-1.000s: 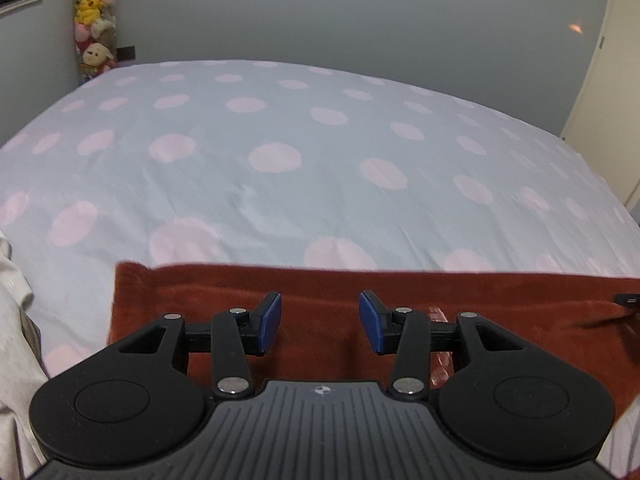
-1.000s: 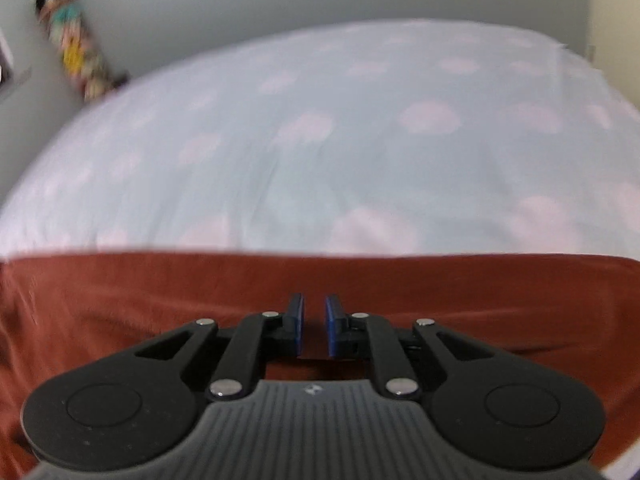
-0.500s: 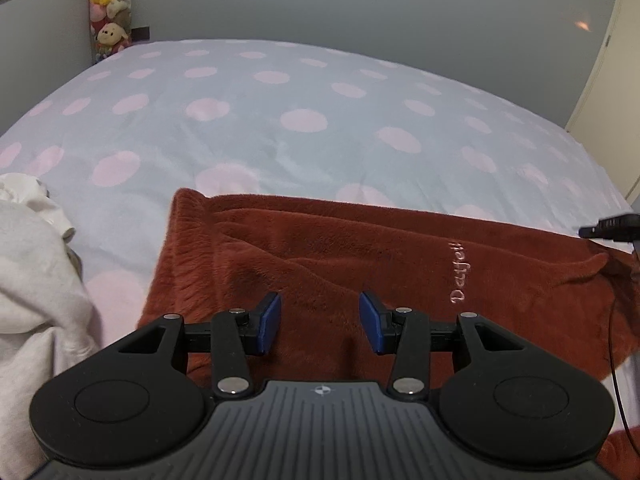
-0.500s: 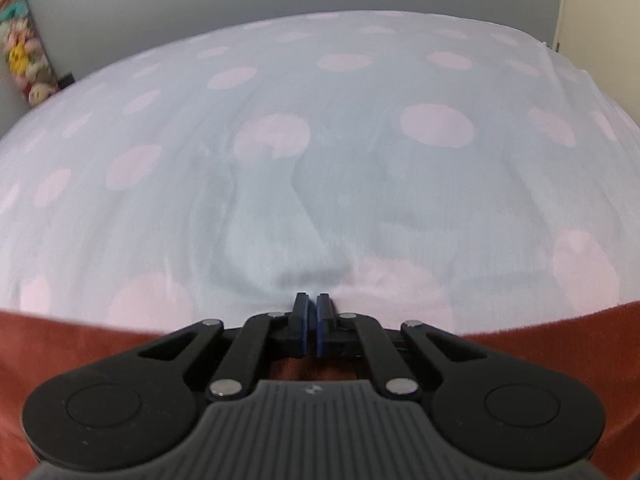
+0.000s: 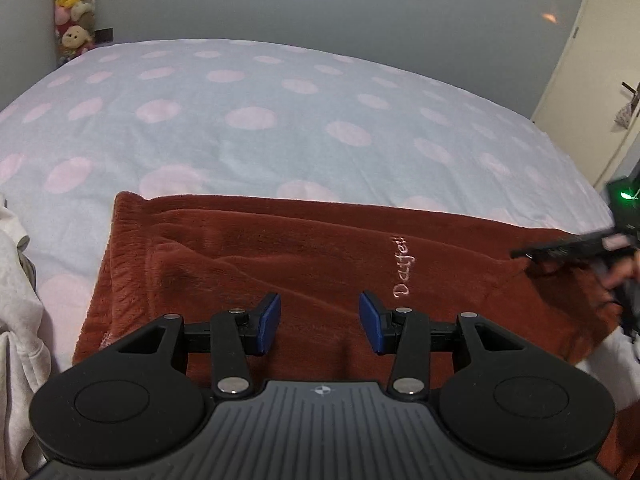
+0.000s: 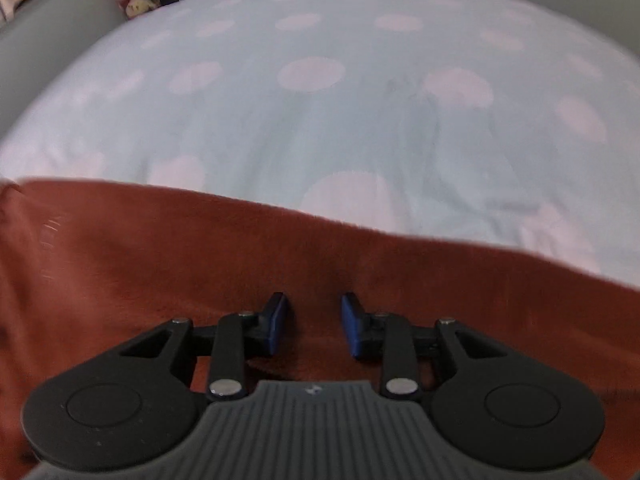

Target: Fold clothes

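A rust-red fleece garment (image 5: 280,256) with pale embroidered lettering lies spread flat across the near part of the bed. My left gripper (image 5: 319,322) hovers over its near middle, open, nothing between its blue pads. My right gripper (image 6: 313,322) hangs over the same red fleece garment (image 6: 160,264), its jaws opening, with only cloth beneath them and nothing pinched. In the left wrist view the right gripper (image 5: 576,244) shows blurred at the garment's right end.
The bed's pale blue cover (image 5: 280,120) with pink dots stretches beyond the garment. A cream garment (image 5: 16,320) is heaped at the left. Plush toys (image 5: 74,12) hang in the far left corner, and a door (image 5: 600,80) stands at the right.
The right gripper was shut with red cloth at its tips and has opened its jaws; the garment's far edge now lies flat on the bed. The left view shifted slightly.
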Available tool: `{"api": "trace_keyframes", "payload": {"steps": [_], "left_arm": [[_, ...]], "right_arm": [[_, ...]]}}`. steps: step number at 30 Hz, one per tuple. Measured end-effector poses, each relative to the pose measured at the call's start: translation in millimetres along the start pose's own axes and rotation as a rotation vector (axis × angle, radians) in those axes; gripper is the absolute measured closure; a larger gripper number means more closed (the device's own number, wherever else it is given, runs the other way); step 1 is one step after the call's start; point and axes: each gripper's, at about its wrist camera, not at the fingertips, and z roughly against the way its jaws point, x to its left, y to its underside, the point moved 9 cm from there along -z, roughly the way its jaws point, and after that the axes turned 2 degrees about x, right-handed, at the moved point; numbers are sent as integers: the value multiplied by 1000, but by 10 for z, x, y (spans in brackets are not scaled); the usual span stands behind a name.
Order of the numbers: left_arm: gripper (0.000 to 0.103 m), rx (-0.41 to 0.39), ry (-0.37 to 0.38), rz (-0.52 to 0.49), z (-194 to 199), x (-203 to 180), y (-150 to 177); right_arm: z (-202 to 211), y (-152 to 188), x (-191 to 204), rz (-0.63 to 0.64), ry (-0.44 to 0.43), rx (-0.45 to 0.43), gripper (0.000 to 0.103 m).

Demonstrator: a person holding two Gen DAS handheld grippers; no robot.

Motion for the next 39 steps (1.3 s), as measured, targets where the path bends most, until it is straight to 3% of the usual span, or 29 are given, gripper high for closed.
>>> {"api": "trace_keyframes", "payload": {"steps": [9,13,16,24,32,36,39], "left_arm": [[62,47,-18,57,240,169,256],[61,51,-22,-9,557,181,409],[61,66,-32,-66,772,198,560],[55,112,-21,-311,1350,-20,1106],[51,197,-19,-533,1547,-236,1650],[51,235,-39,-666,1517,-314,1914],[51,258,-62,-742,1479,-334,2063]], "right_arm": [[-228,-559,-62,-85,94,-97,71],[44,-566,-278,-185,60,-105,75],[444,-398,-331,-147,53,-124,74],[1665,697,-637,-140,17,-104,66],[2959,2012,-947,-161,75,-108,55],[3438,2572,-1005,-111,118,-100,54],[3722,2922,-997,9,174,-84,54]]}}
